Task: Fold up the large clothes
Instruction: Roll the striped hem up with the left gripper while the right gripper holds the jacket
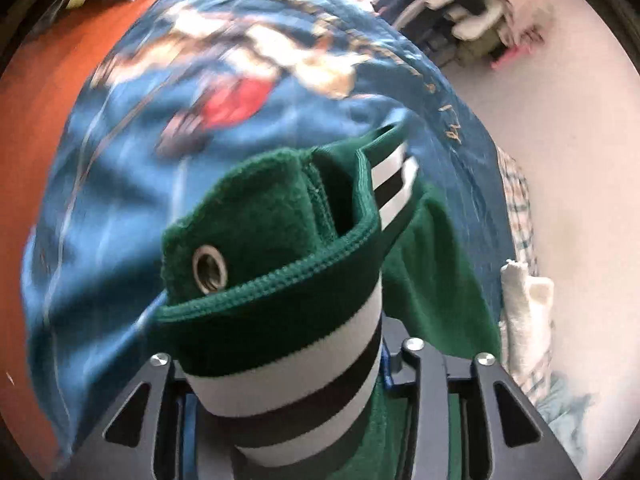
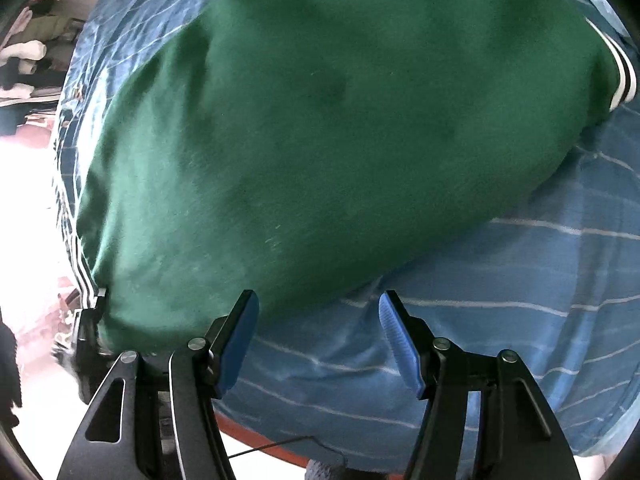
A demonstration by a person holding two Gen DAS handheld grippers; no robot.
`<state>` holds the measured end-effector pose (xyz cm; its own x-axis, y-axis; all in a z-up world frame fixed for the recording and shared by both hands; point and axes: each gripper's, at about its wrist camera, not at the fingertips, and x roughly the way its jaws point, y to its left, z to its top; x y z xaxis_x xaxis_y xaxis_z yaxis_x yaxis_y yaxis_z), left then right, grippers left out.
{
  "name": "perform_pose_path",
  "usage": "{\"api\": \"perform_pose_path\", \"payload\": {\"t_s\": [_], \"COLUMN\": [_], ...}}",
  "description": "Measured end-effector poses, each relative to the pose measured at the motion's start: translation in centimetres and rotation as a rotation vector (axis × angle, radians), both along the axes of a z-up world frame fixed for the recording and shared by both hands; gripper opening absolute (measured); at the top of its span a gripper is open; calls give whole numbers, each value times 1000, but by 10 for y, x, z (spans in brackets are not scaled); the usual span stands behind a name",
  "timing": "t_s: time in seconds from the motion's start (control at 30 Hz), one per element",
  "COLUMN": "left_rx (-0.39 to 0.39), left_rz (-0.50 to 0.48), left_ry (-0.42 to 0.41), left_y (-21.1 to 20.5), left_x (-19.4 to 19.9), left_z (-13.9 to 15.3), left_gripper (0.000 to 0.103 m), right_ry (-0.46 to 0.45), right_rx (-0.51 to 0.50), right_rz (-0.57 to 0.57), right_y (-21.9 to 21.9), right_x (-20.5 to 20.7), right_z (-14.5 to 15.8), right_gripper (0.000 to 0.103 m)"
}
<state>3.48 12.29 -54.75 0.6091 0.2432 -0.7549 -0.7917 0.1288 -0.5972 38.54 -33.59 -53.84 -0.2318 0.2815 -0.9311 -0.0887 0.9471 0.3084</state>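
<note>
A large green garment (image 2: 320, 120) lies spread on a blue striped sheet (image 2: 500, 320). In the left wrist view its green hem (image 1: 260, 216), with a metal eyelet (image 1: 210, 266) and a white-and-black striped band (image 1: 288, 392), is bunched between the jaws of my left gripper (image 1: 286, 368), which is shut on it. The cloth hides that gripper's pads. My right gripper (image 2: 318, 320) hangs open over the sheet, just at the garment's near edge, with nothing between its blue pads (image 2: 236, 344). The left gripper (image 2: 90, 320) also shows at the garment's left corner.
A blue printed bedspread (image 1: 160, 140) covers the bed. Beyond it are an orange-red surface (image 1: 40, 100) on the left and pale floor (image 1: 580, 160) on the right. A pile of clothes (image 1: 472, 12) lies at the back right, with a white cloth (image 1: 524, 304) and checked fabric (image 1: 516, 192) along the bed's right side.
</note>
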Motion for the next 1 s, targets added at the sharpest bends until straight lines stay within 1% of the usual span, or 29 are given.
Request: {"api": "perform_pose_path", "payload": {"t_s": [0.1, 0.17, 0.23, 0.27, 0.3, 0.33, 0.37, 0.4, 0.47, 0.5, 0.53, 0.57, 0.6, 0.67, 0.7, 0.73, 0.77, 0.87, 0.97, 1.0], "left_rx": [94, 166, 219, 257, 285, 330, 389, 427, 506, 528, 540, 564, 588, 651, 661, 643, 615, 483, 403, 375], "left_rz": [-47, -76, -89, -105, -114, -138, -178, -202, -308, -358, -409, -481, -525, -664, -724, -793, -842, -1008, -1116, -1152], "left_ry": [-1, -8, -11, -2, 9, 11, 34, 51, 55, 58, 45, 32, 37, 33, 27, 3, -19, -78, -69, -44], "left_y": [23, 47, 64, 78, 83, 91, 95, 97, 86, 74, 63, 42, 30, -20, -45, -71, -92, -167, -221, -243], "left_x": [14, 20, 13, 11, 9, 7, 8, 14, 33, 43, 53, 69, 81, 109, 122, 136, 146, 178, 198, 207], "left_z": [37, 69, 97, 115, 126, 144, 162, 171, 197, 203, 207, 211, 212, 210, 206, 200, 195, 167, 134, 115], "left_gripper": [32, 32, 32, 32, 32, 32, 32, 32, 32, 32, 32, 32, 32, 32, 32, 31, 31, 31, 31, 31], "right_ry": [-41, -69, -96, -107, -113, -119, -124, -127, -126, -125, -131, -140, -155, -168, -161, -129, -106, -58, -38, -30], "right_rx": [-18, -14, -3, 7, 14, 20, 24, 19, 2, -11, -36, -53, -80, -142, -151, -117, -102, -26, 32, 46], "right_rz": [8, 15, 19, 15, 7, -8, -22, -39, -76, -95, -115, -128, -143, -152, -163, -189, -204, -249, -238, -242], "right_y": [4, 9, 16, 15, 17, 16, 16, 13, 4, -1, -6, -8, -14, -25, -30, -38, -42, -55, -63, -66], "right_x": [2, 3, 5, 5, 6, 7, 7, 8, 8, 9, 10, 10, 12, 17, 20, 23, 24, 30, 36, 36], "right_z": [8, 19, 32, 38, 42, 45, 47, 48, 46, 42, 38, 33, 28, 10, 0, -16, -24, -49, -58, -60], "right_gripper": [68, 70, 71, 72, 73, 73, 74, 75, 76, 76, 76, 76, 76, 76, 76, 76, 76, 76, 76, 76]}}
